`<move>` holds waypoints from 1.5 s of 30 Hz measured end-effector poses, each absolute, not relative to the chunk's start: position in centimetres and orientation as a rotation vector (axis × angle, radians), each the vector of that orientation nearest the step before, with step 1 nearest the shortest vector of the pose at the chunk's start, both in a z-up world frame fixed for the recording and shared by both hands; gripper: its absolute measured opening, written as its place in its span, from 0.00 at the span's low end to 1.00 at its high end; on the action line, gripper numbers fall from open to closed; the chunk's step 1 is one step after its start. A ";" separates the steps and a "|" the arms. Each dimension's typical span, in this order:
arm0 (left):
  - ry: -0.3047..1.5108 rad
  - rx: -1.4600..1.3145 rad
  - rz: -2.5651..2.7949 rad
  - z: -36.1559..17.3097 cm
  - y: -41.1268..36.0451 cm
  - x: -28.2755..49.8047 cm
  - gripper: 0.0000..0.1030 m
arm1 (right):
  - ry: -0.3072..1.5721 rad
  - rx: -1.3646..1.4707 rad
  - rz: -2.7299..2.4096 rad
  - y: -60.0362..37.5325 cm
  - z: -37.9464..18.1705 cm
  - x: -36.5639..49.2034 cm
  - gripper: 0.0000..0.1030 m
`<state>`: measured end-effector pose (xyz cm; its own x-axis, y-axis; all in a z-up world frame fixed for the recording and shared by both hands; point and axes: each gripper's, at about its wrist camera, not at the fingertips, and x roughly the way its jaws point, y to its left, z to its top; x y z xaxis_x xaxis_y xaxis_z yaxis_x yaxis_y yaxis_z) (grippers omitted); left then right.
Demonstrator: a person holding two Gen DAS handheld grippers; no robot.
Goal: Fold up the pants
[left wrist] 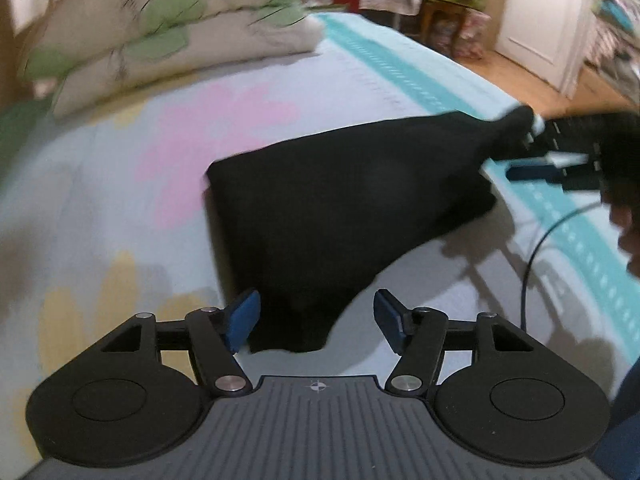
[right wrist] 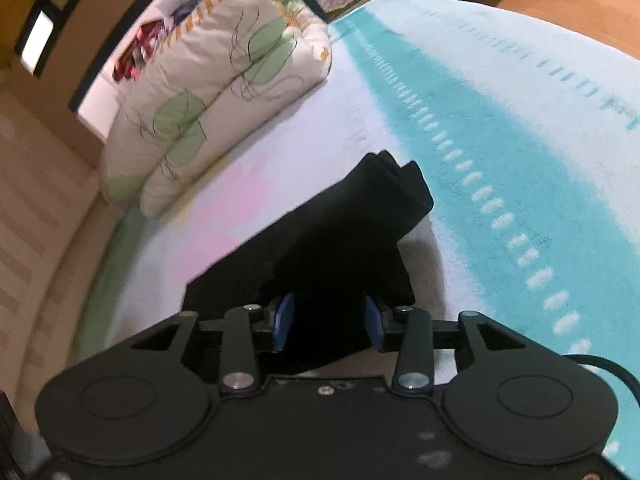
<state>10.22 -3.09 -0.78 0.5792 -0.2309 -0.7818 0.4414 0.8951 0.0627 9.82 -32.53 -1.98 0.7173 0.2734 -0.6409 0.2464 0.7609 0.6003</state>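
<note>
In the left wrist view, the left gripper [left wrist: 316,316] hangs low over the bed [left wrist: 80,208] with its blue fingers [left wrist: 243,320] spread wide apart, the near corner of the black pants [left wrist: 332,216] lying between them but not pinched. The pants lie folded on the bedspread, their long axis running from that near corner away toward the bed's right edge, where the cloth narrows to a lifted tip.

There the right gripper [left wrist: 532,136] holds that tip. In the right wrist view, the right gripper [right wrist: 330,322] has black cloth [right wrist: 340,240] filling the gap between its pads [right wrist: 285,320], clamped on the pants.

A folded leaf-print quilt [left wrist: 168,40] sits further back, toward the bed's far left corner.
</note>
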 end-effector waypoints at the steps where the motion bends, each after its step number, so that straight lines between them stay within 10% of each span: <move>1: 0.853 0.290 -0.394 -1.0 -3.4 10.1 0.61 | 0.782 0.749 0.017 -32.7 -2.1 9.7 0.43; 24: 0.893 0.302 -0.268 -4.6 -4.3 13.3 0.71 | 0.814 0.910 -0.232 -35.0 -4.6 10.8 0.51; 27: 0.882 0.257 -0.241 -4.5 -3.4 13.5 0.55 | 0.720 0.889 -0.222 -34.7 -4.0 10.9 0.30; 32: 0.919 0.146 -0.124 -4.0 0.4 14.1 0.41 | 0.711 0.661 -0.041 -30.4 -1.6 12.3 0.26; 37: 1.014 0.037 -0.089 -4.0 3.0 14.5 0.63 | 0.794 0.556 -0.083 -28.5 -2.8 13.8 0.27; 45: 0.981 -0.068 -0.125 1.4 4.8 11.1 0.62 | 0.781 0.453 -0.206 -28.9 -1.7 12.6 0.41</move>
<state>11.08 4.75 1.35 0.5495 -0.1360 -0.8244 0.0745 0.9907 -0.1138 12.60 -28.93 -1.68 0.6963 -0.0130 -0.7176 0.3425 0.8847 0.3163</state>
